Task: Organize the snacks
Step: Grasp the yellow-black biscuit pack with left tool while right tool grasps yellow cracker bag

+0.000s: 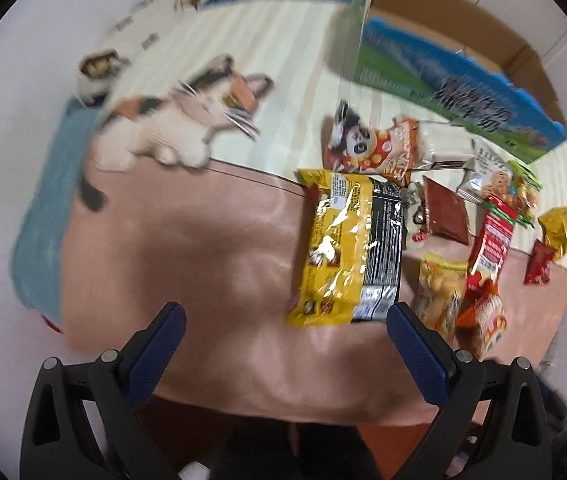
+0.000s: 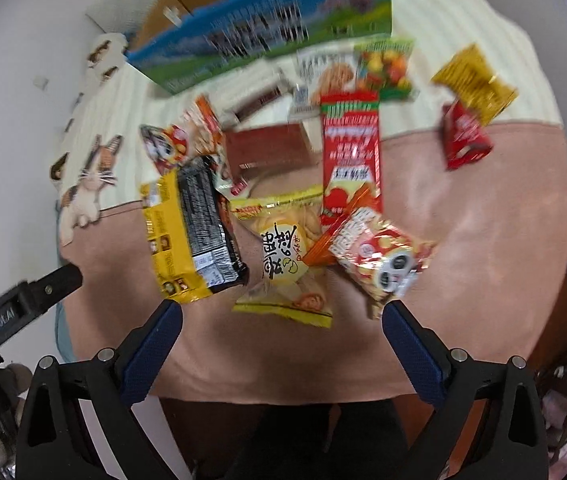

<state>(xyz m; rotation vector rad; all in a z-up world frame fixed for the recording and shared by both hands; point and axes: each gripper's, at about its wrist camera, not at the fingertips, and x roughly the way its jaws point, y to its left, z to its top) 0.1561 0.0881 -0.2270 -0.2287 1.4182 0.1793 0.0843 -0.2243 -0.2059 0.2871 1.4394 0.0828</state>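
Both wide open, left gripper (image 1: 285,314), right gripper (image 2: 282,311)

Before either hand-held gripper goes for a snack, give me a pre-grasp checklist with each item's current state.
1. Left hand-held gripper open and empty: ok.
2. Right hand-held gripper open and empty: ok.
3. Cardboard box open at the top to take snacks: ok; contents cannot tell.
4. Yellow-and-black packet free on top: ok, its near edge lies just ahead of the left fingers.
5. Yellow egg-snack bag free to lift: not ok, an orange-and-red panda packet overlaps its right side.
6. Images sharp enough for aiming: not ok, both views are motion-blurred.
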